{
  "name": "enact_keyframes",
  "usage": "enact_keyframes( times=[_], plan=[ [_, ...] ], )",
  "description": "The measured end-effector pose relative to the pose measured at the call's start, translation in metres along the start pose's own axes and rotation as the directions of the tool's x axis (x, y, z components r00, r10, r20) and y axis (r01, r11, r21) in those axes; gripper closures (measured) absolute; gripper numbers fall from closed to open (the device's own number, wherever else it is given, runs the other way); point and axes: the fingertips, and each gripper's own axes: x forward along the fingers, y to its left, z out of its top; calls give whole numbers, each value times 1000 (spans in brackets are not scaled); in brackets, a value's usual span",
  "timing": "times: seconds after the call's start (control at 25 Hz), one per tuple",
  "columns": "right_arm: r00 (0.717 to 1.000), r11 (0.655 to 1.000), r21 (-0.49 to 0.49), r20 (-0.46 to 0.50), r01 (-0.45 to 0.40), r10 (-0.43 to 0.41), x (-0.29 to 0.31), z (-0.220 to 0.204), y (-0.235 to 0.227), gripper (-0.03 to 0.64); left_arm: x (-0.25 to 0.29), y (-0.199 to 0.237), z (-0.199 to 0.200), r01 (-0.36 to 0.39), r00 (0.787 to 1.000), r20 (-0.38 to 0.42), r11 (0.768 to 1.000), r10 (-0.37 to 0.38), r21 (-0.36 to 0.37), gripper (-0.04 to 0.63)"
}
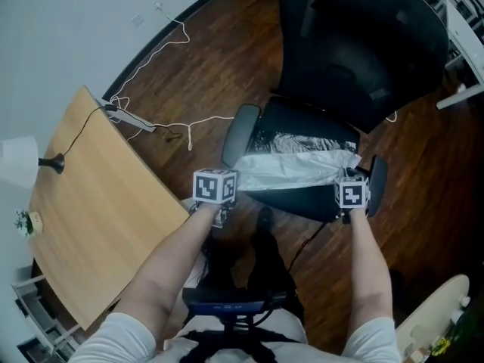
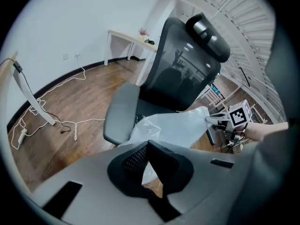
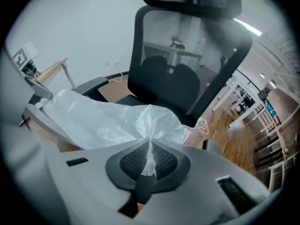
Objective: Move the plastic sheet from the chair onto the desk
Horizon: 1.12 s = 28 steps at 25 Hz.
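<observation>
Two grippers shared the load; the left gripper (image 2: 149, 165) had its jaws pinched tight on one end of the plastic sheet (image 1: 299, 169); the right gripper (image 3: 149, 161) was clamped on the other end, film bunched between its pads; the sheet was stretched between them over the front of the black chair (image 1: 363, 44) seat; the wooden desk (image 1: 91, 218) sat off to the left, apart from the sheet; a white cable (image 1: 151, 66) trailed across the floor (image 1: 219, 59).
</observation>
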Motion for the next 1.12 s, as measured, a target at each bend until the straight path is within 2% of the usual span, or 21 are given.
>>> enact_keyframes(
  times=[0.2,0.32,0.68,0.88,1.0,1.12],
  plan=[
    [999,998,-61,40,-15,17,-33,37,27,606,-61,17,16,-22,996,84,998,27,-60,595],
    [999,994,-102,32,-35,38,-41,55,48,606,-96,35,24,-35,990,135,996,46,-87,595],
    [986,959,-267,109,-94,127,-81,132,148,607,-200,98,21,-101,964,229,982,137,-163,595],
    [976,924,-356,104,-143,191,-90,156,223,607,-260,146,-4,-154,940,263,958,218,-244,594],
    [954,895,-406,147,-184,262,-106,179,278,607,-295,174,-24,-183,922,279,938,268,-294,594],
    [946,867,-446,116,-223,303,-111,181,324,607,-331,203,-47,-209,905,289,918,312,-338,594]
  ],
)
